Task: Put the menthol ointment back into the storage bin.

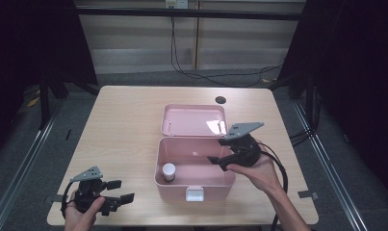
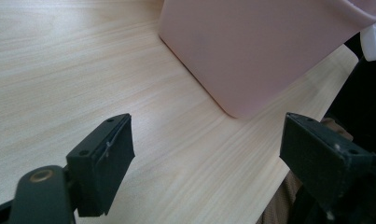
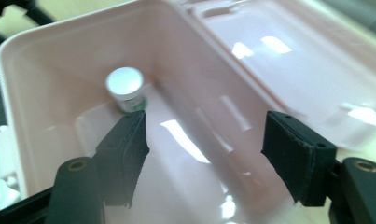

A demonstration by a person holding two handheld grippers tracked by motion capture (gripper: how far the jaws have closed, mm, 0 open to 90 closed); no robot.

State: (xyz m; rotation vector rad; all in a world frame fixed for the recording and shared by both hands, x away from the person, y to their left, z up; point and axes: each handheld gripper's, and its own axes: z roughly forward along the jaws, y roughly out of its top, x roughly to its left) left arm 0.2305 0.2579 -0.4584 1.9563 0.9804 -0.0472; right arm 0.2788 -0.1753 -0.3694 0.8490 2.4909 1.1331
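The wooden table (image 1: 129,139) carries one big thing, a pink plastic storage box (image 1: 194,185) with its hinged lid (image 1: 194,120) thrown back flat behind it and a white latch (image 1: 195,194) on the front wall. Inside, in the near left corner, stands a small white-capped bottle (image 1: 168,171), upright and on its own; the right gripper view shows a green-printed label below its cap (image 3: 125,84).

By my reading the bottle is already put away, and what is left is to pull the hand clear, swing the lid down and snap the latch. None of that is done yet.

The right gripper (image 1: 219,161) hangs over the right end of the open box, jaws parted with nothing between them, well apart from the bottle. The left gripper (image 1: 118,191) rests low at the near left corner of the table, jaws spread wide and empty, pointing at the box's outer wall (image 2: 251,51).

The label's print is too small to read. The right hand (image 1: 259,171) covers part of the box's right rim, and the box's hinge is hard to make out. The dark round spot (image 1: 221,100) near the table's far edge could be a hole or a cap; I cannot tell.
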